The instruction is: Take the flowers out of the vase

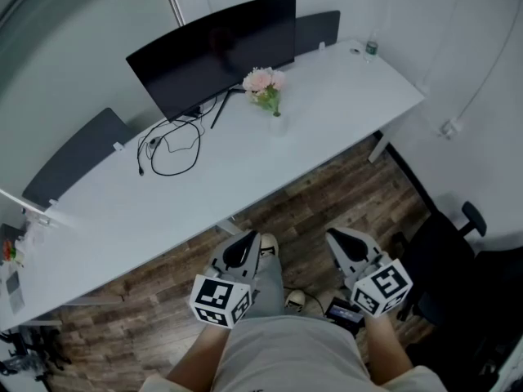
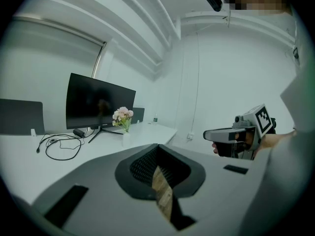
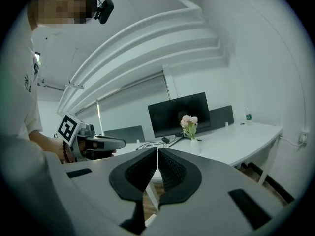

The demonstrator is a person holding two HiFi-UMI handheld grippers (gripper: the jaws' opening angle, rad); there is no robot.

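Note:
Pink flowers [image 1: 263, 84] stand in a small white vase [image 1: 278, 123] on the white desk [image 1: 343, 104], in front of the monitor. Both grippers hang well short of the desk, over the wooden floor near the person's legs. My left gripper [image 1: 248, 239] is shut with nothing in it, and so is my right gripper [image 1: 337, 237]. From the left gripper view the flowers [image 2: 122, 114] are far off beyond the shut jaws [image 2: 157, 167], with the right gripper [image 2: 209, 134] to the side. The right gripper view has the flowers [image 3: 189, 122] and vase [image 3: 194, 144] past its shut jaws [image 3: 157, 162].
A black monitor [image 1: 214, 51] stands behind the vase, with a looped black cable [image 1: 167, 149] to its left. A small bottle [image 1: 371, 49] sits at the desk's far right corner. A black chair [image 1: 445, 260] is at the right, and dark panels line the desk's far edge.

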